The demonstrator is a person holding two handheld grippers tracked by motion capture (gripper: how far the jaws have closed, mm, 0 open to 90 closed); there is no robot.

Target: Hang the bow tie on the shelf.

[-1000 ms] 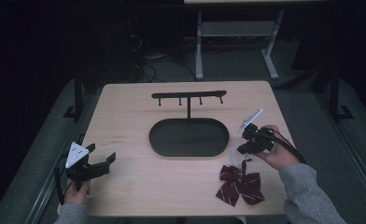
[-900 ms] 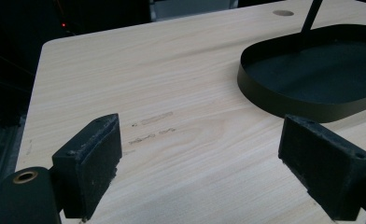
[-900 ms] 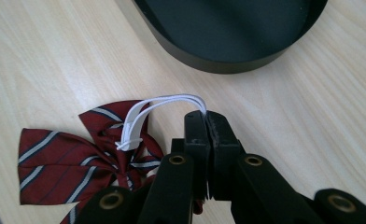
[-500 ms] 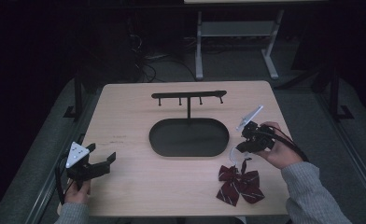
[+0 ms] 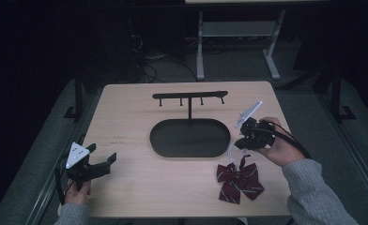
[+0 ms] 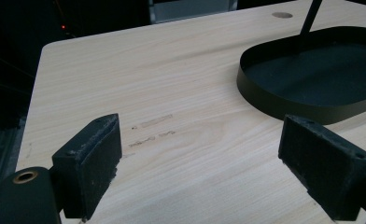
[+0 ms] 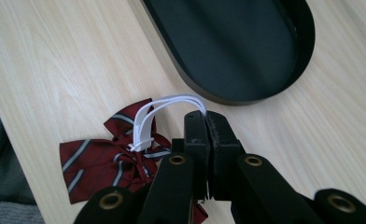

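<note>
The right hand-held gripper point(image 5: 243, 140) has its jaws pressed together on the white elastic loop point(image 7: 165, 109) of a dark red striped bow tie point(image 5: 239, 181). In the right gripper view the loop arches from the jaw tips down to the bow's knot, so the bow lies below and just toward the person from the jaws. Its wings appear to rest on the worktop point(image 5: 126, 122) near the front right edge; whether any part has lifted cannot be told.

The stand point(image 5: 190, 96), a post with a cross bar of small pegs, rises from the far side of a black oval tray point(image 5: 189, 137). The tray lies just left of the right hand-held gripper, the bar beyond it. The bar runs left to right across the worktop, so the loop would probably have to travel away from the person and leftward, opened across that axis, to slip over a peg.

The left hand-held gripper point(image 5: 95, 161) sits near the front left corner, jaws wide and empty, well apart from the bow; the right hand is much nearer.

No brand, label or readable writing appears; there are only faint scuffs on the wood.
</note>
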